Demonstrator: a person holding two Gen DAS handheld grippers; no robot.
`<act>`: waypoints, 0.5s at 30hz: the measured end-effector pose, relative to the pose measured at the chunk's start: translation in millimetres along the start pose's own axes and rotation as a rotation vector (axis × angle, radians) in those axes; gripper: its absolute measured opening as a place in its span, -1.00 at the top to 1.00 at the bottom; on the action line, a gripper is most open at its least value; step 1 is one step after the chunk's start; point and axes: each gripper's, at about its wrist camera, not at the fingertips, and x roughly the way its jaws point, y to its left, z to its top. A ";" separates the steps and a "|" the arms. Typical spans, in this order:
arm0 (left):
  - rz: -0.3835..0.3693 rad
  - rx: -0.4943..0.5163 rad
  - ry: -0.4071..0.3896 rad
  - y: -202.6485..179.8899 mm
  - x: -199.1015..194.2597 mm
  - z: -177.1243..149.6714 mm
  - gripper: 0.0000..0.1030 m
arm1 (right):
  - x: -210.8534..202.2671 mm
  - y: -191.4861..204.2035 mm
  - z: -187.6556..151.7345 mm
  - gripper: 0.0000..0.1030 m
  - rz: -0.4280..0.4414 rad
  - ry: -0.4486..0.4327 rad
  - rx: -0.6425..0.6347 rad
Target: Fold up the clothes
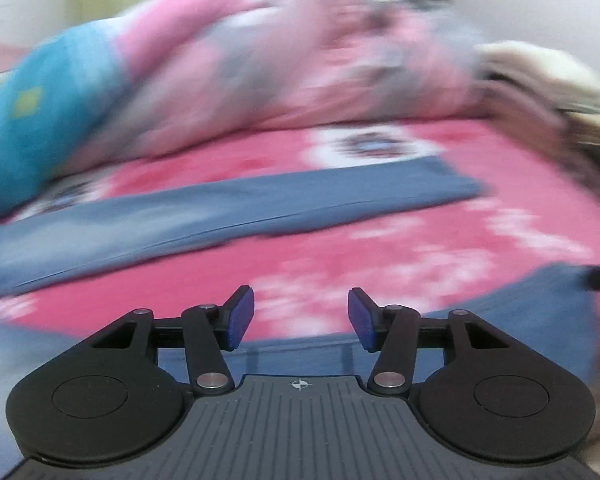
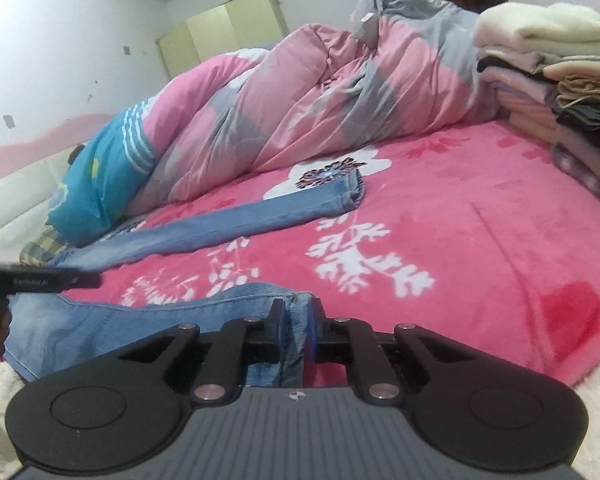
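A pair of faded blue denim jeans [image 2: 204,232] lies spread on a bed covered by a plush pink blanket [image 2: 460,216] printed with white flowers and leafy sprigs. The right gripper [image 2: 296,320] has its jaws clamped on a stitched edge of the denim at the near side. The left gripper [image 1: 301,316] hangs above the blanket with its jaws apart and nothing between its blue pads. Behind lie a puffy pink-and-grey quilt [image 2: 300,92] and a stack of folded clothes [image 2: 560,80], fleecy on top. The small print on the left gripper's side is too blurred to read.
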 end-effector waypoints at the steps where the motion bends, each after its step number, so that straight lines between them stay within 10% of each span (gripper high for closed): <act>1: -0.068 0.020 0.000 -14.3 5.1 2.8 -0.03 | -1.8 1.1 -1.0 0.96 -0.021 -0.011 -0.008; 5: -0.290 0.133 0.035 -66.7 32.8 7.9 -0.21 | -14.3 -16.3 5.0 0.96 -0.045 -0.083 0.044; 10: -0.387 0.251 0.134 -104.7 71.2 13.6 -0.20 | -28.3 -54.8 2.1 0.93 -0.007 -0.096 0.212; 15: -0.495 0.327 0.239 -124.6 87.9 31.0 0.18 | -39.5 -76.7 -15.8 0.91 0.076 -0.054 0.355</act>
